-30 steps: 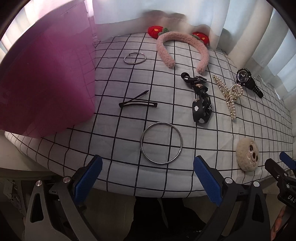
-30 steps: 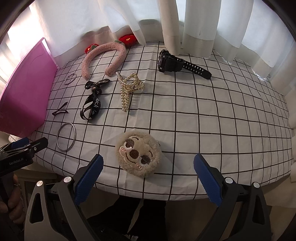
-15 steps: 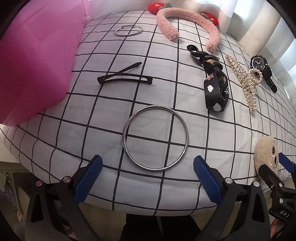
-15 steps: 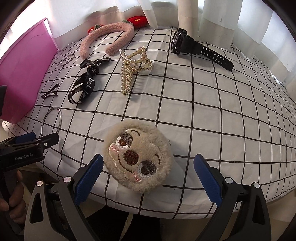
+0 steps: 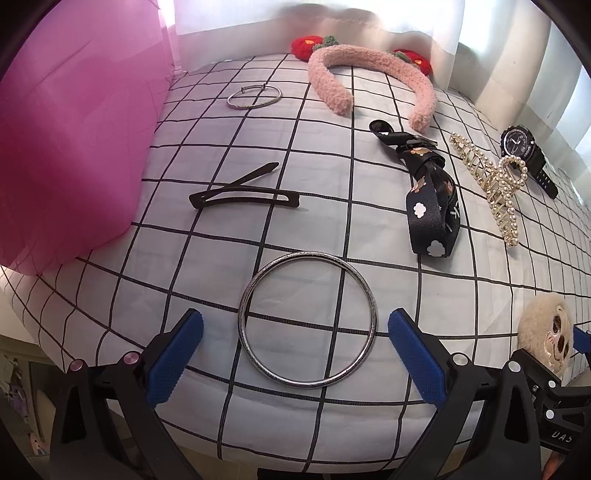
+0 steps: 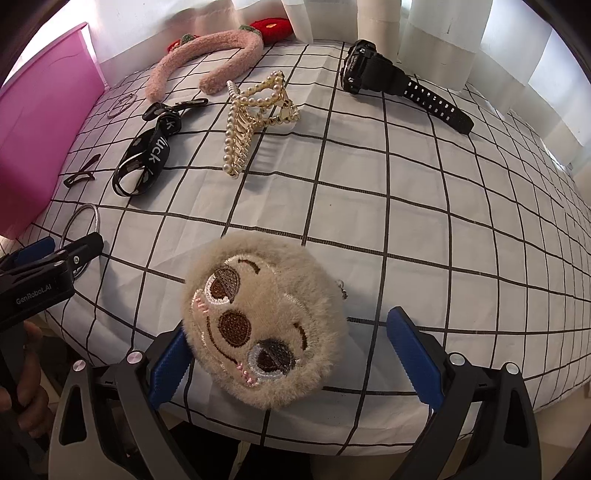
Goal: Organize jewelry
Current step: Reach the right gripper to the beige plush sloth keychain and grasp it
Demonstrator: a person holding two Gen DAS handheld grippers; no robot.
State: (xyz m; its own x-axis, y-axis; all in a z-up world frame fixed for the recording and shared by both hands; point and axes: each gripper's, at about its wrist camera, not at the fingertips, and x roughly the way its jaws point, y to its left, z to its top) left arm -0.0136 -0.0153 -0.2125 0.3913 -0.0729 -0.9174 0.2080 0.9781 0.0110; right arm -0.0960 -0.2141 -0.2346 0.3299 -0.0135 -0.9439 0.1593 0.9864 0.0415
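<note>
My left gripper (image 5: 295, 354) is open, its blue pads on either side of a large silver bangle (image 5: 307, 319) lying flat near the table's front edge. My right gripper (image 6: 291, 354) is open around a beige plush sloth-face charm (image 6: 264, 325), its left pad touching the fur. Farther back lie a black hair clip (image 5: 243, 194), a thin silver bracelet (image 5: 254, 98), a pink fuzzy headband (image 5: 369, 77), a black printed ribbon strap (image 5: 432, 206), a pearl claw clip (image 6: 255, 118) and a black watch (image 6: 391, 81).
A pink bag (image 5: 70, 140) stands at the left on the checked white tablecloth (image 6: 406, 206). White curtains (image 6: 424, 22) hang behind. The table's front edge lies just under both grippers. The left gripper also shows in the right wrist view (image 6: 55, 266).
Both grippers moved forward and lower over the table. The bangle now lies between the left pads and the plush charm between the right pads. Nothing was lifted.
</note>
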